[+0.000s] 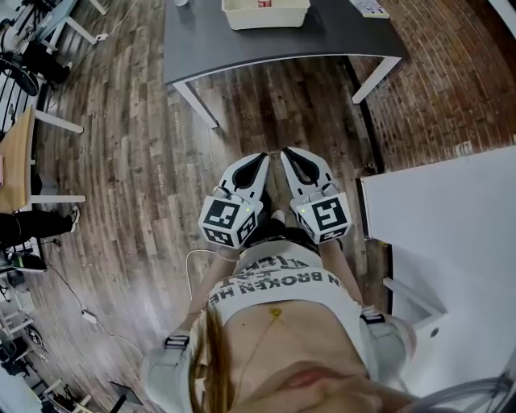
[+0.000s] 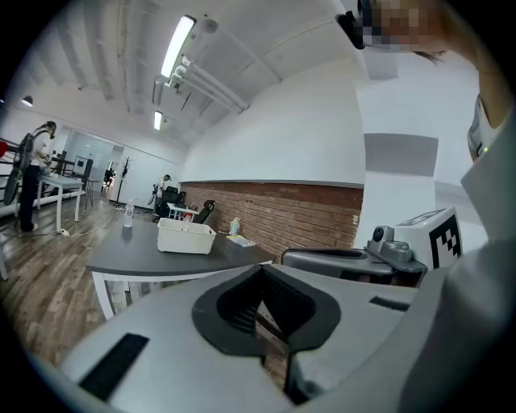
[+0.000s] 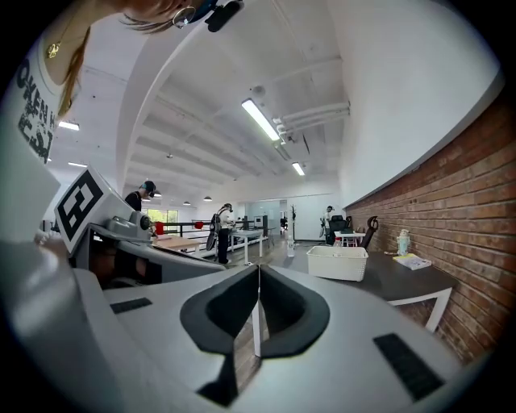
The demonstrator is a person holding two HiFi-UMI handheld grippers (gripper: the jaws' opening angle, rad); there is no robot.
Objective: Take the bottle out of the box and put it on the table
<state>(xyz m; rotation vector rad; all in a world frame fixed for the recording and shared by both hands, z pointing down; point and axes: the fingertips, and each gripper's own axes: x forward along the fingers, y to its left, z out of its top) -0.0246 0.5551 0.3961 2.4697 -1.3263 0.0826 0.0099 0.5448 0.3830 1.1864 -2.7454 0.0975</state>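
Observation:
A white box [image 1: 266, 14] [image 2: 185, 236] [image 3: 337, 262] stands on the dark grey table [image 1: 322, 36] [image 2: 137, 254] [image 3: 395, 278] far ahead of me. Something with a red label [image 1: 264, 2] shows inside it at the head view's top edge. A clear bottle [image 2: 129, 214] [image 3: 290, 242] stands on the table to the box's left. My left gripper [image 1: 262, 158] [image 2: 262, 270] and right gripper [image 1: 284, 153] [image 3: 258, 270] are side by side close to my body, above the wooden floor. Both point at the table. Both are shut with nothing between their jaws.
A white tabletop [image 1: 439, 218] lies close on my right, a brick wall [image 3: 451, 193] behind it. A small pale bottle [image 3: 403, 242] and papers [image 1: 371, 8] lie at the grey table's right end. Desks [image 1: 20, 161] and cables line the left; people stand far back.

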